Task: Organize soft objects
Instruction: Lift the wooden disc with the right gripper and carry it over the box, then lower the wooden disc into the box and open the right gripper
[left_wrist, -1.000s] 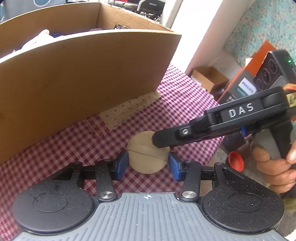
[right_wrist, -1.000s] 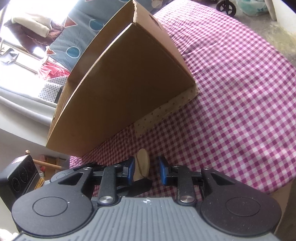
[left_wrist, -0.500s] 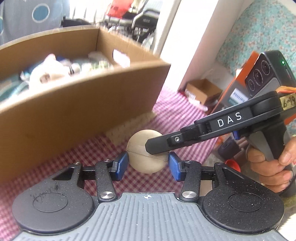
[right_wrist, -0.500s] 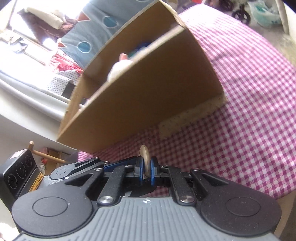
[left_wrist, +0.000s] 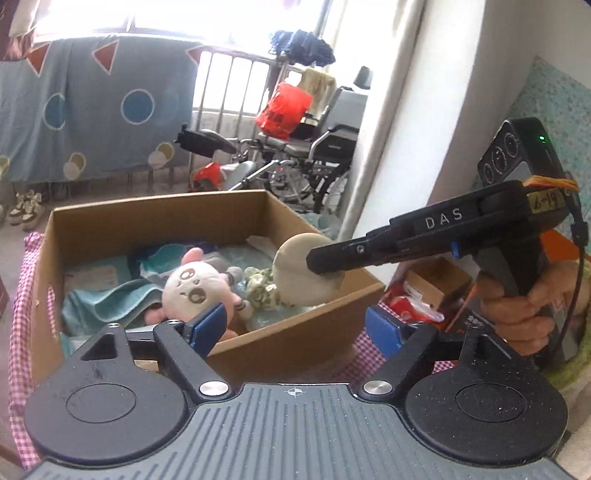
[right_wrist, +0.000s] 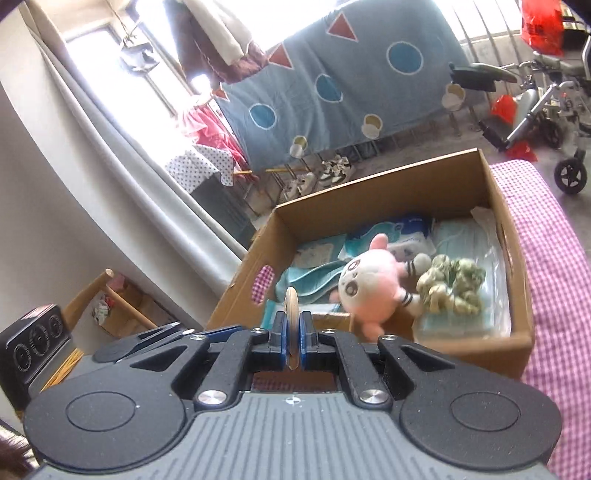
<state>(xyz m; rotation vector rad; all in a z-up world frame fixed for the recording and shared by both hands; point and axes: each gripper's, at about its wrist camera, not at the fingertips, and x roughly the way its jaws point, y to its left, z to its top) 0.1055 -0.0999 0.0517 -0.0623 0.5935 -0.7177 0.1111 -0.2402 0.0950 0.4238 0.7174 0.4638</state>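
Gripping the beige round pad (left_wrist: 295, 275) by its edge, the right tongs (left_wrist: 325, 264) have it pinched flat between the blue pads (right_wrist: 281, 341), and in the right wrist view it stands on edge as a thin disc (right_wrist: 290, 314) poking up out of the closed jaws. Over on the other side, the left tongs (left_wrist: 295, 325) have just been opening and now stand wide, blue fingertips (left_wrist: 208, 321) well apart with nothing between them. From the left wrist view the pad hangs in the air over the near right corner of the cardboard box (left_wrist: 295, 341), above its rim rather than inside it. A hand (left_wrist: 524, 317) wraps the right handle off to the side. Down in the box sits a pink and white plush toy (right_wrist: 369, 284), face turned up, and just beside it a bunch of green ruffled fabric (right_wrist: 452, 286); a teal cloth (left_wrist: 107, 299) and pale blue packets (right_wrist: 391, 230) lie under and behind them. The box rests on a tabletop covered in pink checked cloth (right_wrist: 546, 266), which shows along its right side. Behind it all hangs a blue sheet with circles and triangles (right_wrist: 332, 85), and a wheelchair (left_wrist: 317, 147) is parked by the bright window
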